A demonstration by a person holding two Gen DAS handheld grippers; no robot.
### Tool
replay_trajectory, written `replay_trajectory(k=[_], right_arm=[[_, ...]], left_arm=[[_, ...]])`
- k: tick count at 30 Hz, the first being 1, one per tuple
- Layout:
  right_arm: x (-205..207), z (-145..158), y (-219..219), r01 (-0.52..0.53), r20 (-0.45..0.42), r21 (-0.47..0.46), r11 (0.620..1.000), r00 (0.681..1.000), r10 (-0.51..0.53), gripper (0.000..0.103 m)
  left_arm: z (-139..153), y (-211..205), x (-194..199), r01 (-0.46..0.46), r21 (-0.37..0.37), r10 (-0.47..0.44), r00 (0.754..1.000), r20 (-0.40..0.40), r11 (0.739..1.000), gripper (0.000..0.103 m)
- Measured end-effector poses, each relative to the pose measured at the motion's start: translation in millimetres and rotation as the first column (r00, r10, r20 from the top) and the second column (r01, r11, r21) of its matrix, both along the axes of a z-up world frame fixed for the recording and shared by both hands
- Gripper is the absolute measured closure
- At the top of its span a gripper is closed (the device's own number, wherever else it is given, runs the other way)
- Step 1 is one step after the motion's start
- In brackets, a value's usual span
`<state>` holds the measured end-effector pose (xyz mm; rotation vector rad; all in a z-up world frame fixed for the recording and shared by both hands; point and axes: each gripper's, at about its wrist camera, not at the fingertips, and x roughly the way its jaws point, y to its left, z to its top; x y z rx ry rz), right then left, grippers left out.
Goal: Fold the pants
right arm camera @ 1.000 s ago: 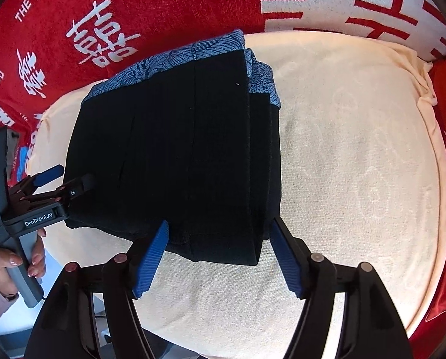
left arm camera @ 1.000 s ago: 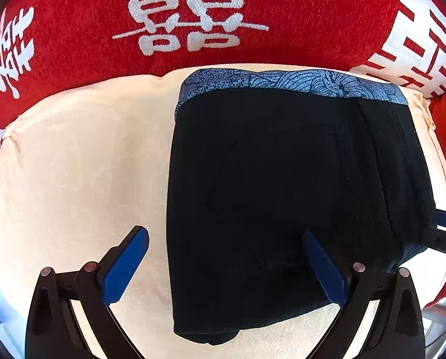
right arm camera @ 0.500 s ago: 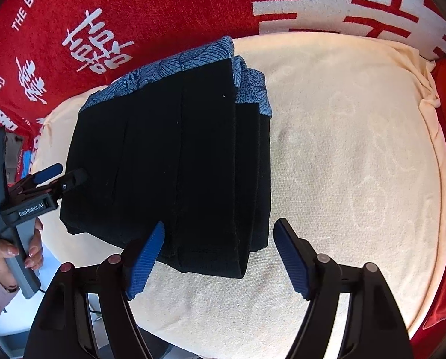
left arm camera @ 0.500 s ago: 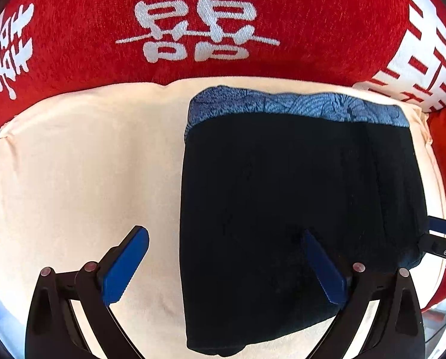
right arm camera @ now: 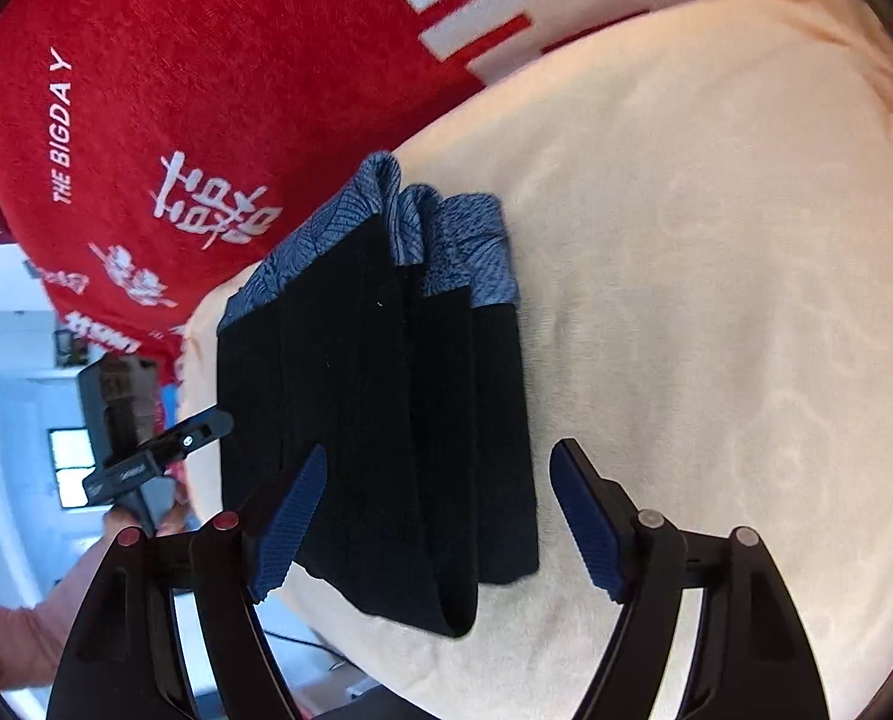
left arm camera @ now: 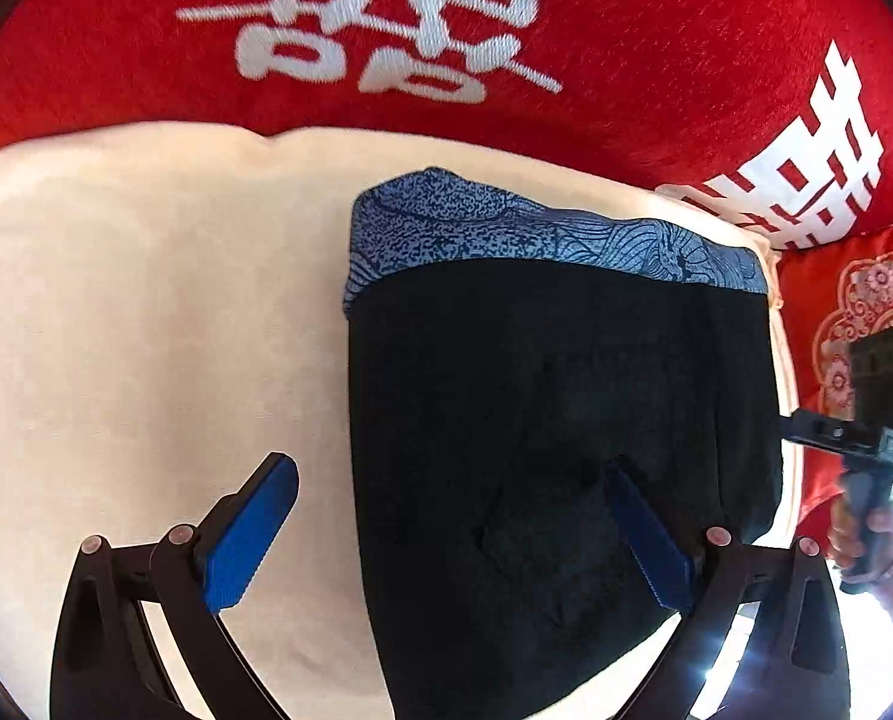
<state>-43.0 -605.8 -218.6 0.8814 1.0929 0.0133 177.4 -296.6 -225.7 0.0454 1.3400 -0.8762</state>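
At the bottom of the left wrist view my left gripper [left arm camera: 446, 534] stands wide apart and empty, one blue pad over the cream cushion [left arm camera: 146, 330] and the other over the near part of the pants [left arm camera: 560, 420]. My right gripper [right arm camera: 440, 522] is likewise spread and holds nothing; its left pad sits over the dark cloth and its right pad over bare cushion.

The pants lie as a compact black stack in the centre-right of the left view, and centre-left in the right view, resting on the cushion. Their blue patterned waistband [left arm camera: 536, 234] forms the far edge. In the right view I can see several layers stacked, with a rounded fold at the near corner.

I judge the cloth soft, light and limp, so a single layer would peel off the stack if pinched alone. I would take hold at the near folded edge, through all layers, one gripper toward each corner. The folding looks nearly done.

Beyond the stack, the red cover [left arm camera: 626, 60] with white characters fills the top of both views.

Compared with half a second ago, both cameras have tilted and pulled back, and the right gripper now shows at the right edge clear of the pants' side.
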Motion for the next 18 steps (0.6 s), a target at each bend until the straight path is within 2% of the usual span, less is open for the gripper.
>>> replay_trajectory(k=[3,6,9,12,14,18], right_arm=[[7,-12,-3,-0.041,-0.003,0.025,0.999,0.999,0.041,0.023],[9,-25,-7,-0.069,0.015,0.082,0.994,0.998,0.068,0.023],[18,-35,-10,-0.063,0.053,0.163,0.985,0.997,0.055,0.023],[25,-39,-10,-0.036,0.049,0.189,0.981,0.998,0.027,0.022],[25,-39,-11,-0.02,0.036,0.191,0.981,0.999,0.014,0.024],[23,-36,-9,-0.024,0.014,0.155,0.988,1.0,0.022,0.034]], left_arm=[[-6,-9,0,0.048,0.007,-0.048,0.999,0.021,0.999,0.001],[-9,-18,0,0.076,-0.021,-0.075,0.997,0.029,0.997,0.001],[-13,-30,0,0.067,-0.044,-0.066,0.997,0.027,0.997,0.001],[-15,-35,-2,0.037,-0.052,-0.035,0.999,0.034,0.998,0.001],[-12,-35,-6,0.028,-0.058,-0.025,0.998,0.056,0.998,0.009],[-2,-34,-15,0.025,-0.059,-0.019,0.995,0.098,0.998,0.02]])
